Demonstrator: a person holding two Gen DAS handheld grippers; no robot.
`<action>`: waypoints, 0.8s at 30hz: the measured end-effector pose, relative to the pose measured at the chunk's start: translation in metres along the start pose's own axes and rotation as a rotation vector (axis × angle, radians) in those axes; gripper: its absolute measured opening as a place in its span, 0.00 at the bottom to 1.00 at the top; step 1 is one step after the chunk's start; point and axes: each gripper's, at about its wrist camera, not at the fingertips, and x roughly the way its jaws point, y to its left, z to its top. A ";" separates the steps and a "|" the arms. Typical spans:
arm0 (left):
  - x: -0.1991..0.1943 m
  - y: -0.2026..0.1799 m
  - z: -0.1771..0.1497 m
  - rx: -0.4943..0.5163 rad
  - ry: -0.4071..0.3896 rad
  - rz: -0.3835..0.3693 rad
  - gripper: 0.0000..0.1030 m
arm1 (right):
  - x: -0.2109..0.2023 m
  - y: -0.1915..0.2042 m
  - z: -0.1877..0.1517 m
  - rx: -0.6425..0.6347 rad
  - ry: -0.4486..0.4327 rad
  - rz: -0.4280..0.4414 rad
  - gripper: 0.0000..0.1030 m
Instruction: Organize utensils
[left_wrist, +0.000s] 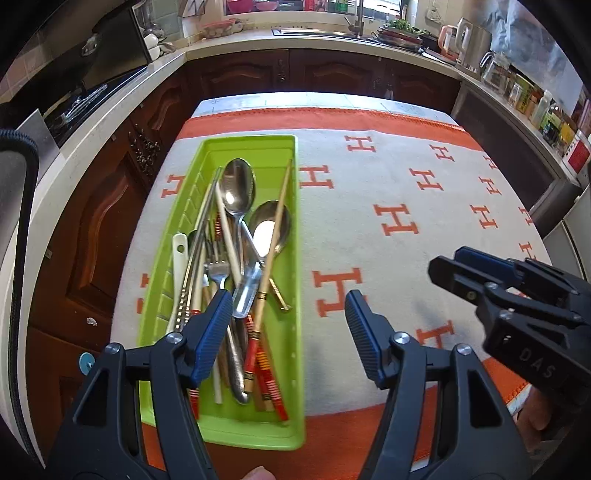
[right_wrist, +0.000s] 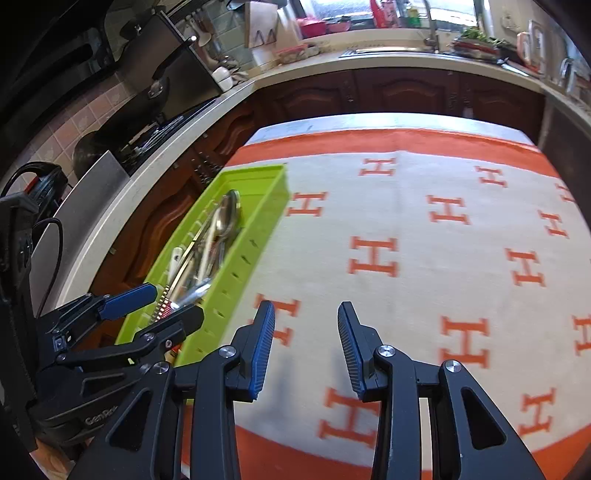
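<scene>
A lime-green tray (left_wrist: 258, 141) lies on the left of the table and holds several utensils in a loose pile. Among them are two steel spoons (left_wrist: 236, 188), a fork (left_wrist: 218, 268), a wooden chopstick (left_wrist: 281, 206) and red-striped handles (left_wrist: 264, 373). My left gripper (left_wrist: 288, 300) is open above the tray's near right rim, its left finger (left_wrist: 216, 325) over the handles and nothing pinched. My right gripper (right_wrist: 306, 309) is open and empty over bare cloth to the right of the tray (right_wrist: 255, 173). Each gripper shows in the other's view: the right gripper (left_wrist: 480, 275) and the left gripper (right_wrist: 162, 306).
An orange-and-white blanket with H letters (left_wrist: 406, 206) covers the table. Dark wooden cabinets (left_wrist: 325, 74) and a pale counter (left_wrist: 110, 122) run along the left and far sides. A sink tap (left_wrist: 357, 18), a kettle (left_wrist: 469, 40) and bottles (left_wrist: 543, 110) stand on the counter.
</scene>
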 end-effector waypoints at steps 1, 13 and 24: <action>-0.001 -0.005 0.000 0.005 -0.002 0.005 0.59 | -0.006 -0.004 -0.002 0.000 -0.006 -0.006 0.35; -0.048 -0.058 0.018 0.025 -0.108 -0.004 0.66 | -0.099 -0.052 -0.004 0.039 -0.127 -0.059 0.49; -0.088 -0.093 0.023 0.009 -0.196 0.001 0.76 | -0.152 -0.065 -0.008 0.050 -0.213 -0.106 0.67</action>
